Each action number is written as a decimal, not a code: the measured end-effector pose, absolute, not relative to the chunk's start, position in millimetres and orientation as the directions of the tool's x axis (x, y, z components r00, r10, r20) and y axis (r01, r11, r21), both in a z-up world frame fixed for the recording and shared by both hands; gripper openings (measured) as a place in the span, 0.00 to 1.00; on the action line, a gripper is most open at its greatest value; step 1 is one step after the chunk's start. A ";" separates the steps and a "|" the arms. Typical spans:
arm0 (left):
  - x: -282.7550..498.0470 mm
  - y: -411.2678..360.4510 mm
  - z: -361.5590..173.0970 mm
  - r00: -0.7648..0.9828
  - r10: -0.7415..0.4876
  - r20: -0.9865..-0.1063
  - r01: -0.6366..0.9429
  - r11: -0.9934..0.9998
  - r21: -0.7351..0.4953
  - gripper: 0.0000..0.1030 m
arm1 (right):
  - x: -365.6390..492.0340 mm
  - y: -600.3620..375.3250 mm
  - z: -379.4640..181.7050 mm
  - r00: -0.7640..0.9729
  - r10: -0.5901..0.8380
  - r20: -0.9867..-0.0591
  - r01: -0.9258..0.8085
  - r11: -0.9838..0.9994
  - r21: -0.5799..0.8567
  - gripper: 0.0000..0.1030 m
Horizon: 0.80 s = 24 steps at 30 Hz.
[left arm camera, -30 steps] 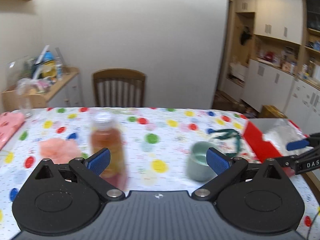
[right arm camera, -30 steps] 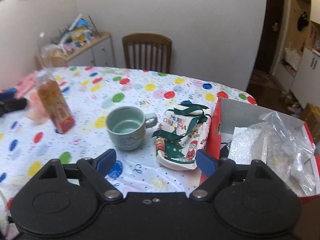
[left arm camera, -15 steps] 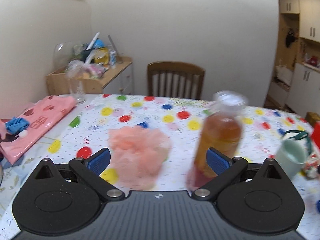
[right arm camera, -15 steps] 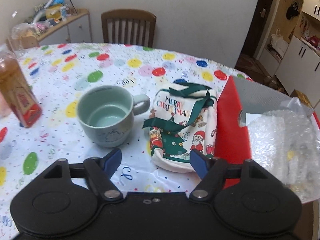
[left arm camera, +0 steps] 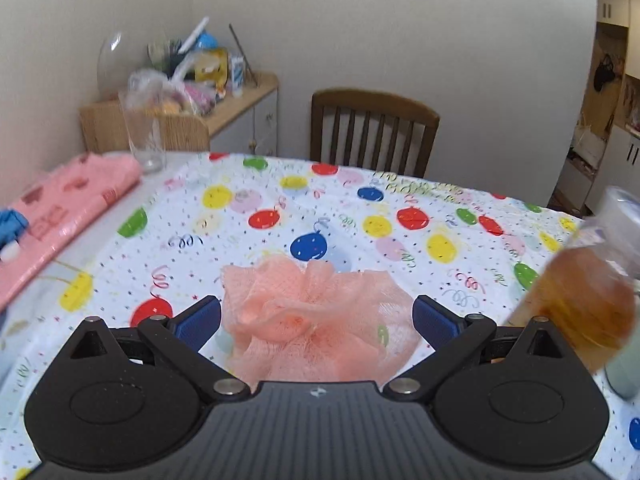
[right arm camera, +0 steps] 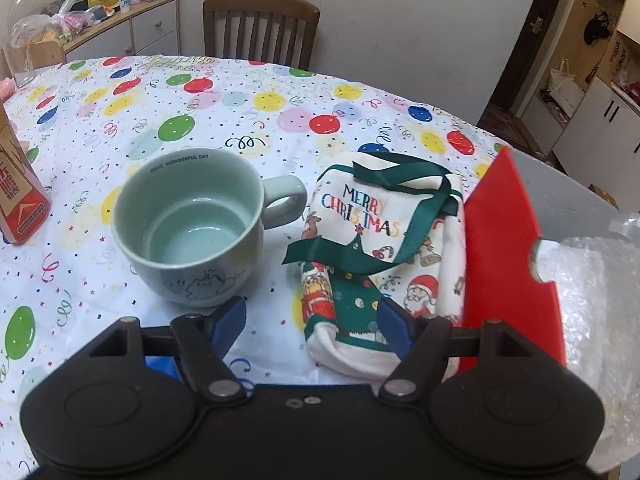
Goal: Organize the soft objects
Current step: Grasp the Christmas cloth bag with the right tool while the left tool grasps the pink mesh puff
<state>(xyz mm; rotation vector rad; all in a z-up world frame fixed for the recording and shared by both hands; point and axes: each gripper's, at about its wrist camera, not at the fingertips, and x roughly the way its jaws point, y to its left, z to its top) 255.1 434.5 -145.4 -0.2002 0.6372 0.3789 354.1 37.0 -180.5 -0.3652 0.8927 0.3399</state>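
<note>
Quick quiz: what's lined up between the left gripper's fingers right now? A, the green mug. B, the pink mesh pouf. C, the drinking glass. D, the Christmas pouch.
B: in the left wrist view the pink mesh pouf lies on the tablecloth between the open blue pads of the left gripper.

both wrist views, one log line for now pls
left gripper: open, astride pink mesh puff | right gripper: open, closing, nearing christmas pouch | nothing held

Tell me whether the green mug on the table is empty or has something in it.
Empty. The right wrist view looks down into the mug, which stands upright, and its bare pale green bottom shows with no liquid or object inside.
</note>
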 end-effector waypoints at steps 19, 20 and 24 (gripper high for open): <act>278.2 446.8 -186.2 0.663 0.262 -0.701 -0.444 0.892 -0.087 0.74 | 376.8 33.5 -203.4 0.572 0.112 -0.813 -0.381 0.914 -0.142 0.34; 278.0 447.0 -185.8 0.664 0.261 -0.700 -0.446 0.890 -0.092 0.69 | 377.7 32.3 -203.0 0.568 0.116 -0.815 -0.374 0.918 -0.130 0.30; 276.4 450.2 -183.8 0.666 0.253 -0.702 -0.456 0.882 -0.115 0.55 | 379.3 29.1 -201.1 0.571 0.125 -0.811 -0.360 0.927 -0.111 0.19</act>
